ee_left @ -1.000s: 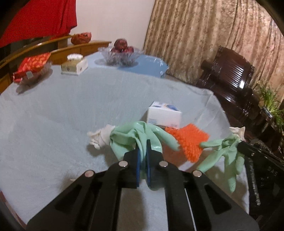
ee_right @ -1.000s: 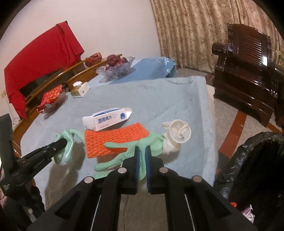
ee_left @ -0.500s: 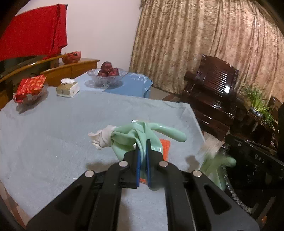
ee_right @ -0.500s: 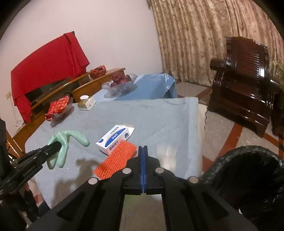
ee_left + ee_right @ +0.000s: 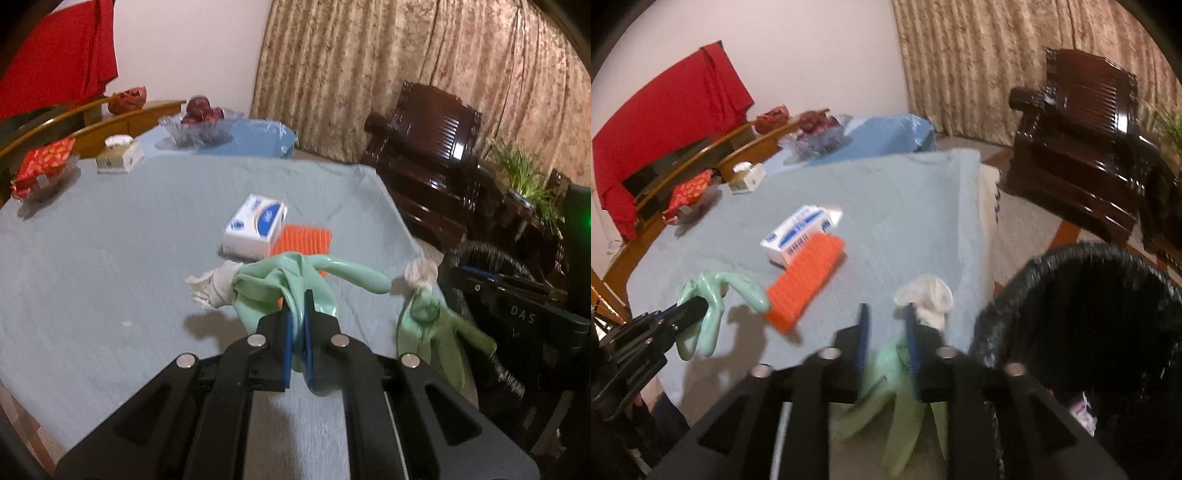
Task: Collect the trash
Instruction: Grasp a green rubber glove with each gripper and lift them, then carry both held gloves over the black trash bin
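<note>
Left wrist view: left tongs (image 5: 297,325) clamped shut on green glove (image 5: 280,284), white cuff to left, held above table (image 5: 110,240). White box (image 5: 255,225) and orange mesh (image 5: 304,240) lie touching on grey cloth. Second green glove (image 5: 428,325) hangs blurred at table's right edge.

Right wrist view: right tongs (image 5: 886,332) parted, blue pads apart; second glove between them, contact unclear through blur. Black bin (image 5: 1082,332) just beside, right.

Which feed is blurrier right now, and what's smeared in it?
Right wrist view: worse, the green glove at the open right hand-held gripper is motion-smeared. Left wrist view: sharper, the left hand-held gripper and its own glove are crisp, the far glove blurred.
</note>
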Demonstrator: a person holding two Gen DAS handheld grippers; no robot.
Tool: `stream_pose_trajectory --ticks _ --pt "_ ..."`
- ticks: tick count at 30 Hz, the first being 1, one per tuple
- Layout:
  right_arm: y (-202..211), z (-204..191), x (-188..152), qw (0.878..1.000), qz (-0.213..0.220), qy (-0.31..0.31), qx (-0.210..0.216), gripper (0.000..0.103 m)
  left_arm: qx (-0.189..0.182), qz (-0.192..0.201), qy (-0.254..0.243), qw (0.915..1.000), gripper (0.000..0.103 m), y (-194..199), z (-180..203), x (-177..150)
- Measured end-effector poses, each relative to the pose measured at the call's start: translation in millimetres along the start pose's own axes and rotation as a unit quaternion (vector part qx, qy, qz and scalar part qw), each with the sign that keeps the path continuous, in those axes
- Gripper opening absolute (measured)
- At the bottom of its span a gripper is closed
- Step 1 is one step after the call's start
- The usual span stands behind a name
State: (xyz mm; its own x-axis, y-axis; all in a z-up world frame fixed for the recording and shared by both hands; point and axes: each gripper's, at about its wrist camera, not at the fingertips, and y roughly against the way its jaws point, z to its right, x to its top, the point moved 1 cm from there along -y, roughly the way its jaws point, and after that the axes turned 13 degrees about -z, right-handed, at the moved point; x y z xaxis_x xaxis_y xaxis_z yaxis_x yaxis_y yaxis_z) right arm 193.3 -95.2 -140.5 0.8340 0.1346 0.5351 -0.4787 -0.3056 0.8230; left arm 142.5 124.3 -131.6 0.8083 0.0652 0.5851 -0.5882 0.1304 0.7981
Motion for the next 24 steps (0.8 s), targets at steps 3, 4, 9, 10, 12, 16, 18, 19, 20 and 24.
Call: stream_pose_trajectory --ticks 3,4,9,10,12,16,18,19,20,24 --pt "-6.2 1.9 -9.2 1.0 -0.008 -0.002 0.0 0.029 0.002 -0.007 -0.002 1.0 0.005 -8.0 0.1 -6.1" --pt "-8.1 1.5 -12.6 1.0 -0.011 -0.001 -0.001 0.031 0.003 -0.008 -0.004 1.0 0.005 -9.7 -0.2 -7.4" --pt "-18.4 -3.5 -23.4 1.0 -0.023 0.009 -0.01 0.041 0.005 -0.01 -0.008 0.9999 0.005 -17.0 -3.1 -14.2" --pt "-21.0 -4.0 -25.3 1.0 -0.027 0.009 -0.012 0.043 0.004 -0.012 -0.006 0.9999 0.005 -17.9 -4.2 -15.4" --pt "-24.9 -5.0 -28.0 0.999 -0.031 0.01 -0.017 0.05 0.004 -0.015 -0.003 0.9999 0.005 -19.9 -6.6 -17.6" --pt "-30.6 -6.8 -32.6 0.999 -0.037 0.014 -0.03 0.053 0.003 -0.017 -0.003 0.9999 0.005 -21.7 -8.6 -18.7" --pt "-28.7 -7.1 -33.1 0.999 -0.034 0.013 -0.032 0.054 0.002 -0.016 -0.005 0.9999 0.005 -21.6 -8.4 -19.5" --pt "-27.3 -7.2 -33.3 0.999 -0.033 0.014 -0.034 0.054 0.002 -0.016 -0.007 0.9998 0.005 -22.7 -8.4 -20.0" --pt "-25.9 -7.0 -33.3 0.999 -0.031 0.014 -0.036 0.055 0.002 -0.017 -0.01 0.9998 0.005 -23.3 -8.7 -21.1" --pt "-20.0 -5.0 -31.2 0.999 -0.02 0.008 -0.037 0.056 0.002 -0.021 -0.007 0.9998 0.005 -25.4 -11.1 -23.1"
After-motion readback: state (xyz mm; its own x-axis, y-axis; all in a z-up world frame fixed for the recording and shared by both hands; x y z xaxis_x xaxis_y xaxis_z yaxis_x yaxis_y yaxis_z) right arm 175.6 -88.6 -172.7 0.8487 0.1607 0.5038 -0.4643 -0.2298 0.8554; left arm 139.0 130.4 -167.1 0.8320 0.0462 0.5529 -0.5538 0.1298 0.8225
